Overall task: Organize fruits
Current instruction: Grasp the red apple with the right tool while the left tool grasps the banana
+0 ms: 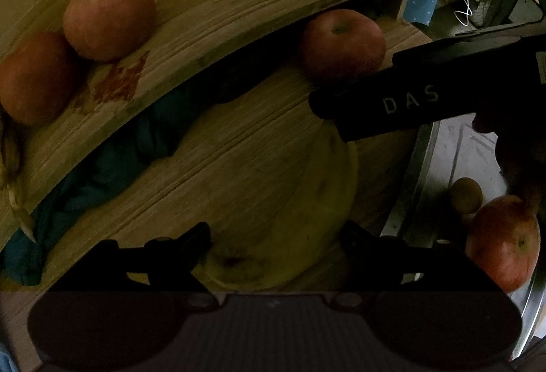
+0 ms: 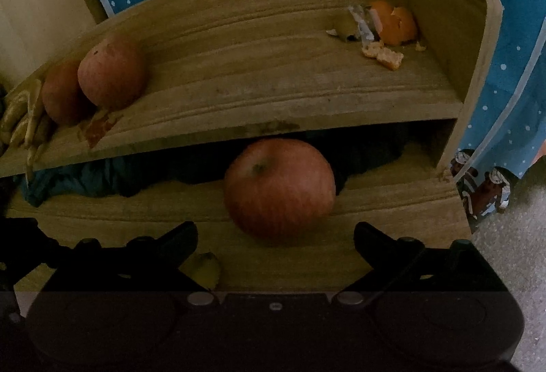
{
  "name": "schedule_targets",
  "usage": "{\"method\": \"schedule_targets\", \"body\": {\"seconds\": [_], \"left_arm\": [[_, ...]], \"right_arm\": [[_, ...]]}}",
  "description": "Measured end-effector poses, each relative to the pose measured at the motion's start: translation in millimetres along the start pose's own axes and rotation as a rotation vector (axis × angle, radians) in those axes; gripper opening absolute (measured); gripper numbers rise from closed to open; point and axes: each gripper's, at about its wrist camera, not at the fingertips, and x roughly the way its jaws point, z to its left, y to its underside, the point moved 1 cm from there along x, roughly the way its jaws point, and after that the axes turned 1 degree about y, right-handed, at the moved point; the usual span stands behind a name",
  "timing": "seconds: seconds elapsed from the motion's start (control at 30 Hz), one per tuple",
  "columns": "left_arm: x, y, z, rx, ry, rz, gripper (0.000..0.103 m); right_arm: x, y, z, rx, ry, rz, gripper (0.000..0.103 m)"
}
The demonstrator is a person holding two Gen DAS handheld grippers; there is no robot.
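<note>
Wooden shelf [image 2: 273,65] is the reference: two apples [image 2: 111,71] rest at the left end of its upper tier, one apple [image 2: 279,189] on the lower tier, just ahead of the right gripper [image 2: 275,245], jaws spread, empty. Left gripper [image 1: 274,244] likewise spread over a banana [image 1: 307,201] on the lower tier

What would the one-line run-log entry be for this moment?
left gripper: open over banana | right gripper: open, at apple on lower shelf | two apples on upper shelf
</note>
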Motion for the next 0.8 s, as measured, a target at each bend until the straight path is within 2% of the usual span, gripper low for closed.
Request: {"method": "schedule_targets", "body": {"seconds": [0.4, 0.43, 0.63, 0.8], "left_arm": [[-4.3, -4.8, 4.7, 0.027, 0.016, -0.002, 0.084], [-3.8, -5.5, 3.4, 0.034, 0.032, -0.006, 0.077], [-5.6, -13.4, -7.3, 0.064, 0.056, -0.018, 0.063], [-7.0, -12.7, -6.7, 0.057, 0.056, -0.025, 0.059]], "right_arm": [[3.4, -8.2, 4.1, -0.004, -0.008, 0.001, 0.098], [4.3, -9.1, 4.6, -0.005, -0.007, 0.001, 0.097], [10.1, -15.4, 9.4, -0.011, -0.006, -0.005, 0.093], [15.6, -17.2, 11.0, -0.006, 0.015, -0.004, 0.088]]}}
